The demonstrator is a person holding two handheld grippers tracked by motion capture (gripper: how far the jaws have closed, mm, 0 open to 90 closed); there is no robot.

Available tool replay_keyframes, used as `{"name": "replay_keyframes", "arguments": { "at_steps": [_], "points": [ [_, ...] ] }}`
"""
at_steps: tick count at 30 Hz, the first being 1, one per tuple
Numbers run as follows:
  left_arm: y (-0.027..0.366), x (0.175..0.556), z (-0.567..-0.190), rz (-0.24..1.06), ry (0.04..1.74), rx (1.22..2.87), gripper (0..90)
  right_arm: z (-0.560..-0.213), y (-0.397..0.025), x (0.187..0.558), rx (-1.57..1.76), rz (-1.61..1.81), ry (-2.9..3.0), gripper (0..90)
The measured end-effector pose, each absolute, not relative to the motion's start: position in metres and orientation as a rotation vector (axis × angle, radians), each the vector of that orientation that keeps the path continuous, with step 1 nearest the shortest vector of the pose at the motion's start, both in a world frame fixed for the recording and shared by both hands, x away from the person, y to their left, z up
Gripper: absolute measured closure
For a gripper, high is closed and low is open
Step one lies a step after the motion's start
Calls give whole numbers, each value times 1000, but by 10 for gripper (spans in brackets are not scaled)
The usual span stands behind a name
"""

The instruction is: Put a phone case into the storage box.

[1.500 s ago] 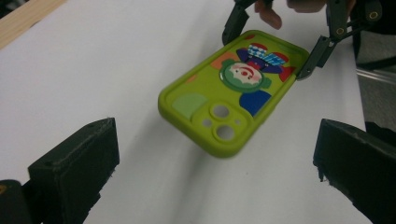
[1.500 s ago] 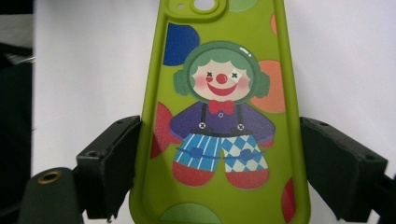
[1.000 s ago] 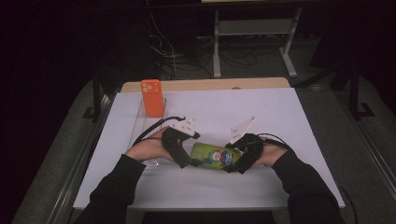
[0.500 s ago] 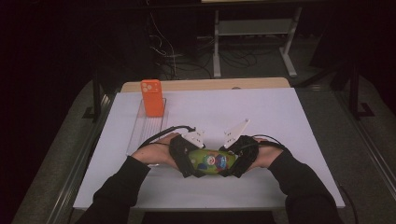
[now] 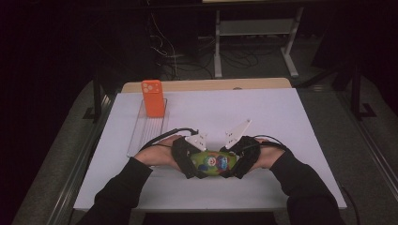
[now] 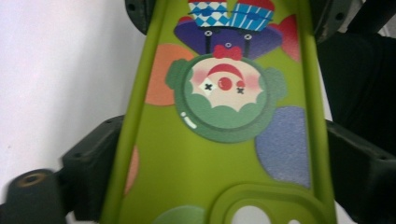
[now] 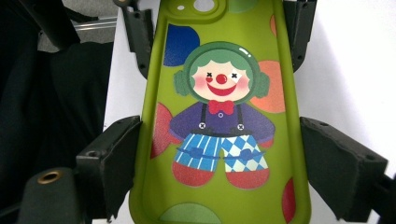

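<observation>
Now, by parts:
Case: a green phone case (image 5: 213, 163) printed with a clown, held over the near middle of the table (image 5: 281, 117), between the two grippers; whether it rests on the sheet or hangs just above it cannot be told from the high view.
Left gripper: the left gripper (image 5: 187, 161) holds the camera-cutout end of the case; in the left gripper view its black jaws press against both long edges of the case (image 6: 219, 140), so it is clamped on the case, the clown upside down from this side.
Right gripper: the right gripper (image 5: 239, 159) holds the other end, where the clown's feet are; in the right gripper view its jaws sit tight against both long edges of the case (image 7: 219, 121), the clown upright and the camera cutout at the far end.
Hands: a dark-sleeved arm comes in from the near edge behind each gripper, and the two grippers face each other along the length of the case.
Phone: an orange phone (image 5: 153, 97) stands upright at the far end of a clear tray (image 5: 141, 136) on the left of the table, well apart from the case.
</observation>
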State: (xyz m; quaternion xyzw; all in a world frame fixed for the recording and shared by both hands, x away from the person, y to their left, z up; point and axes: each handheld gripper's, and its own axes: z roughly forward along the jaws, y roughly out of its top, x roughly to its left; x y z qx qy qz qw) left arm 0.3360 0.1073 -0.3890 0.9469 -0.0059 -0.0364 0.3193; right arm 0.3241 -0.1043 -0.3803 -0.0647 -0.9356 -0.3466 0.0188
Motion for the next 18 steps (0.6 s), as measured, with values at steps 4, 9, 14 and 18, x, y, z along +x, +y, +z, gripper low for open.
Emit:
{"name": "replay_keyframes", "arguments": {
  "at_steps": [4,9,14,18],
  "points": [
    [108,336,-389,-105,-23,2488,125,-381,-104,324,-190,-1078,-2908,151],
    [108,337,-389,-122,-29,2486,137,-381,-105,324,-188,-1080,-2901,148],
    [110,336,-386,-132,-5,2465,143,-380,-107,324,-214,-1117,-2877,118],
    [111,337,-387,-112,31,2461,144,-377,-112,327,-259,-1204,-2853,26]
  ]
}}
